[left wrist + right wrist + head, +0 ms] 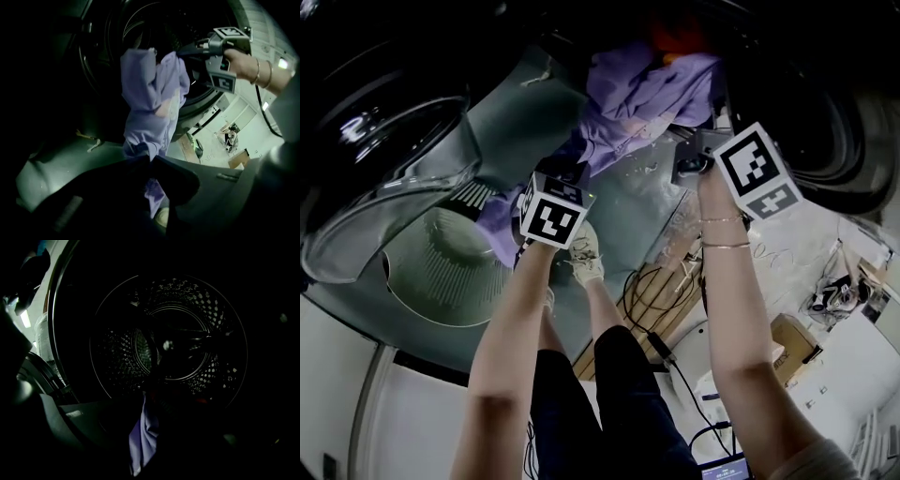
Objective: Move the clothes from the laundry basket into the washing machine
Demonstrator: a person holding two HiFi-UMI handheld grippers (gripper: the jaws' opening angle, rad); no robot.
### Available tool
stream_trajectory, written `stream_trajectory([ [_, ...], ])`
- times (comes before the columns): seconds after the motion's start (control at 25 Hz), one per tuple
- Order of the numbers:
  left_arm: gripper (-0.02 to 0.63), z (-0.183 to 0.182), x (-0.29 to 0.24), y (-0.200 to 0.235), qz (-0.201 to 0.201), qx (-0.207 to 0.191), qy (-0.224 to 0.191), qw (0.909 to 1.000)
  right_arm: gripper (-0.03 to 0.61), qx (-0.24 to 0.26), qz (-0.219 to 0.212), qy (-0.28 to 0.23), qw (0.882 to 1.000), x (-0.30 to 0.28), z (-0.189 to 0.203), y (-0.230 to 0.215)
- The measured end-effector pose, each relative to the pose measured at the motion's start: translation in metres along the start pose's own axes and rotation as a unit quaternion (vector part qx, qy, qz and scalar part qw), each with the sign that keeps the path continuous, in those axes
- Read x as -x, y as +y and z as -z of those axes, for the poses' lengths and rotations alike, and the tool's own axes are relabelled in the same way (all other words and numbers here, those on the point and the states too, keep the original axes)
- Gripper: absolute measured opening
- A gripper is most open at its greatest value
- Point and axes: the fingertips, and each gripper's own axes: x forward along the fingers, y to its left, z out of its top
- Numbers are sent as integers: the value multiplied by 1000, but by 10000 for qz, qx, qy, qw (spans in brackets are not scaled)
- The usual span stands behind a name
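- The lilac thin-fabric garment (642, 98) is held up, bunched, at the dark open mouth of the washing machine.
- Its lower part is clamped between the closed jaws of the left gripper (149, 161), with a tail hanging below them.
- Its upper corner is pinched by the right gripper (180, 49). In that gripper's own view, only a lilac strip is seen between near-black jaws shut on it.
- The perforated steel drum (173, 343) is shown only in the right gripper view.
- The round glass door (394, 216), swung open at left, is shown in the head view.
- An orange cloth (675, 37) above the garment is mostly hidden.
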Motion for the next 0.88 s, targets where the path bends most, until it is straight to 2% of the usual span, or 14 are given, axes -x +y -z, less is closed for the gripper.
stream_trajectory([
  [0.28, 43, -104, 54, -26, 158, -311, -1117, 9931, 145, -159, -199, 364, 9990, 36, 12, 16],
  [0.44, 43, -145, 76, -41, 362, -353, -1536, 9868, 218, -167, -687, 655, 9953, 57, 33, 36],
  [0.64, 43, -173, 95, -53, 667, -346, -1789, 9810, 278, -372, -1320, 913, 9863, 83, 62, 54],
  [0.88, 43, -191, 107, -60, 793, -415, -1890, 9779, 313, -241, -1890, 1411, 9715, 93, 96, 78],
])
